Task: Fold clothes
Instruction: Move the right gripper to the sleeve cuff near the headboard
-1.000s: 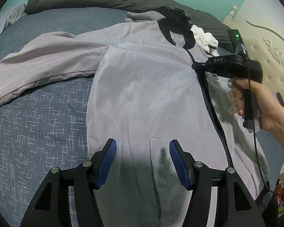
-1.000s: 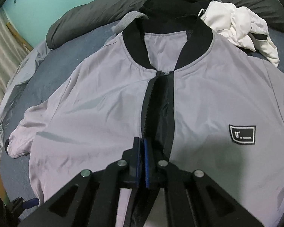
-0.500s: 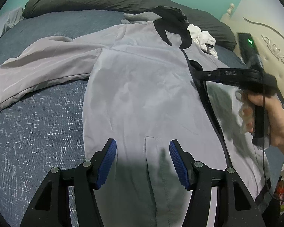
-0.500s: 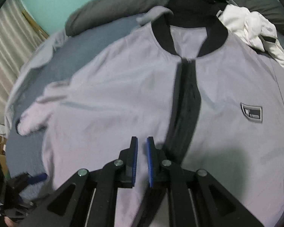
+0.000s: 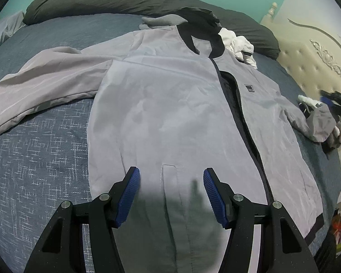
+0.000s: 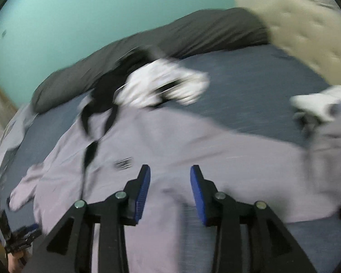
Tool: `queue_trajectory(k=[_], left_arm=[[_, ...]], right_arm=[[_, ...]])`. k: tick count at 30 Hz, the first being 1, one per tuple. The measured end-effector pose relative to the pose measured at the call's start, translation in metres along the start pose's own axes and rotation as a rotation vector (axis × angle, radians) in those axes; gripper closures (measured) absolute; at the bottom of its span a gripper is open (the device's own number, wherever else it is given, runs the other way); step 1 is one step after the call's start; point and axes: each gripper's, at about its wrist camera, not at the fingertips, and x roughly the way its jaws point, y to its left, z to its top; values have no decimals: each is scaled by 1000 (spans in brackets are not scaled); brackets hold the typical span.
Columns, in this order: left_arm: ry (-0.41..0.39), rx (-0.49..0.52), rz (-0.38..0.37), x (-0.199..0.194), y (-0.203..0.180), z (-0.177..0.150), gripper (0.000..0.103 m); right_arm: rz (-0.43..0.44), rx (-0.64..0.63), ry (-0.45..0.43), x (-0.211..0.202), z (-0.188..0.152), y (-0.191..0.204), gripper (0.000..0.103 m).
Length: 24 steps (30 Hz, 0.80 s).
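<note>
In the left wrist view, the grey jacket [image 5: 170, 113] lay spread face up on the bed [image 5: 34, 159], its zip partly undone below the black collar. A crumpled white garment [image 5: 238, 45] sat just beyond the jacket's collar, and a long dark pillow [image 5: 125, 0] ran along the far edge of the bed behind it. The left gripper [image 5: 170, 182] hung over the jacket's lower front, fingers apart and empty. The right gripper [image 5: 336, 100], which a second earlier stood over the zip, was now out by the jacket's far sleeve cuff.

The right wrist view was heavily blurred. The right gripper [image 6: 170, 182] hovered above the jacket [image 6: 193, 147] near its sleeve, its fingers having just been opening with nothing between them. What seemed to be a second white item [image 6: 318, 100] lay beside the cuff.
</note>
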Motion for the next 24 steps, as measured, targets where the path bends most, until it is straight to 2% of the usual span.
queue_trajectory(k=[2, 7, 8, 9, 14, 20, 24], left_arm=[[0, 4, 1, 0, -2, 0, 40], [2, 3, 9, 1, -2, -1, 40], [3, 1, 10, 0, -2, -1, 41], [2, -1, 10, 0, -2, -1, 40], [7, 4, 8, 2, -3, -1, 40], [11, 5, 4, 3, -4, -1, 40], [13, 4, 4, 4, -4, 0, 40]], right_arm=[[-77, 27, -42, -23, 10, -31, 43], [-222, 56, -94, -64, 22, -87, 41], [-247, 55, -114, -73, 24, -95, 37], [-268, 55, -123, -78, 25, -102, 33], [-364, 69, -134, -95, 28, -140, 31], [-383, 128, -90, -88, 24, -168, 31], [-383, 131, -67, -77, 21, -172, 31]])
